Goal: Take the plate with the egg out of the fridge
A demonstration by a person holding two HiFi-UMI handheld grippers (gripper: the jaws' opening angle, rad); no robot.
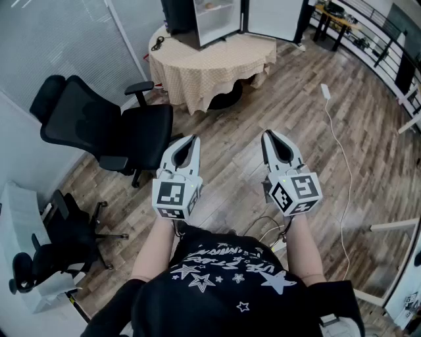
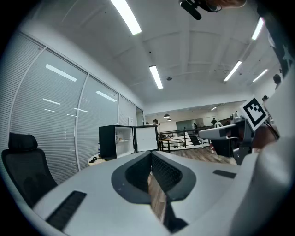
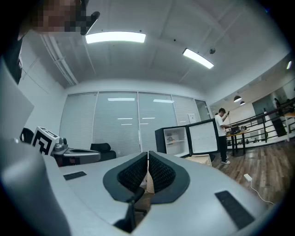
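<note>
A small black fridge (image 1: 214, 20) stands on a round table at the far end of the room, its white door (image 1: 273, 16) swung open. Something small lies on its upper shelf (image 3: 171, 137), too far off to tell what it is. My left gripper (image 1: 193, 139) and right gripper (image 1: 270, 134) are held side by side at waist height, well short of the table. Both are shut with nothing between their pads. The left gripper view shows the fridge (image 2: 117, 140) beyond the shut left gripper (image 2: 150, 156); in the right gripper view the right gripper (image 3: 147, 159) points at it too.
The round table (image 1: 210, 62) wears a beige cloth. A black office chair (image 1: 99, 128) stands on my left and a second chair (image 1: 59, 243) lies nearer. A white power strip (image 1: 325, 91) with its cable lies on the wooden floor. A person (image 3: 222, 133) stands beside the fridge door.
</note>
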